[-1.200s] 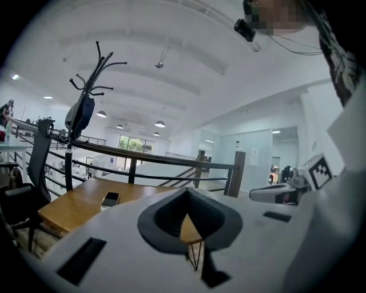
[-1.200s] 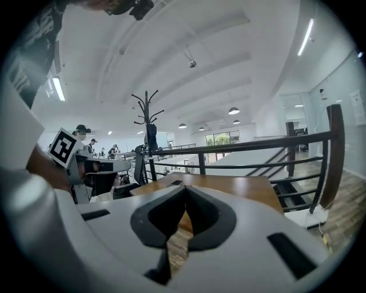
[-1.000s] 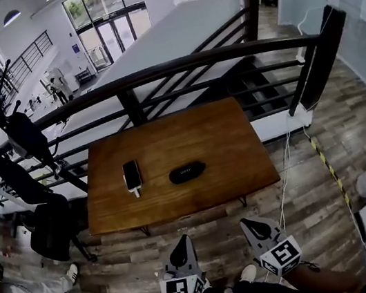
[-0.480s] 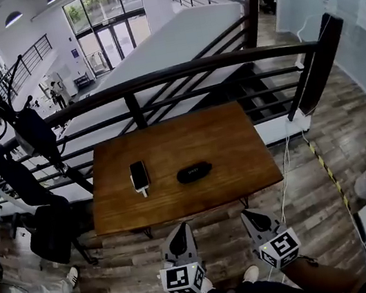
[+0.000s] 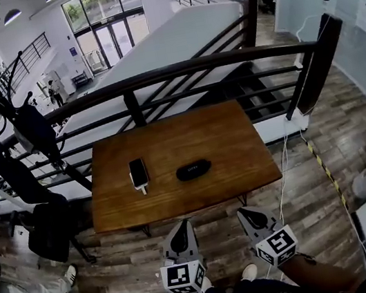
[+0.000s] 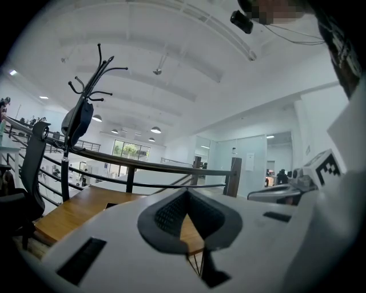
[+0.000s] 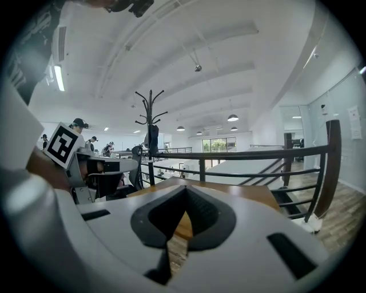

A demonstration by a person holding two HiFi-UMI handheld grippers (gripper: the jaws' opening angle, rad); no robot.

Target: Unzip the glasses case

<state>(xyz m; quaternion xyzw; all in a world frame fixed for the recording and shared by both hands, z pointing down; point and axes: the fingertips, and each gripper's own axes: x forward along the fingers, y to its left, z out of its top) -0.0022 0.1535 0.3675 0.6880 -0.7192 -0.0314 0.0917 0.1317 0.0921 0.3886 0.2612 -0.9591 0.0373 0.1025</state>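
Observation:
The black oval glasses case [image 5: 193, 170] lies zipped near the middle of the brown wooden table [image 5: 223, 135] in the head view. Both grippers hang below the table's near edge, well short of the case. My left gripper [image 5: 180, 225] points up at the table with its jaws closed to a tip and nothing between them. My right gripper [image 5: 242, 213] is beside it, also shut and empty. In the left gripper view my left gripper [image 6: 186, 193] shows only the tabletop [image 6: 74, 209] past it. The right gripper view shows my right gripper [image 7: 184, 189] the same way; the case is hidden in both.
A black phone [image 5: 138, 172] with a white cable lies left of the case. A dark metal railing [image 5: 176, 70] runs behind the table. A coat rack [image 5: 4, 104] and a black office chair [image 5: 50, 229] stand at the left. Cables [image 5: 284, 180] trail on the wooden floor at the right.
The table has shifted slightly right and nearer in the head view. Both grippers have risen a little toward its near edge. The case and phone have not moved on the table.

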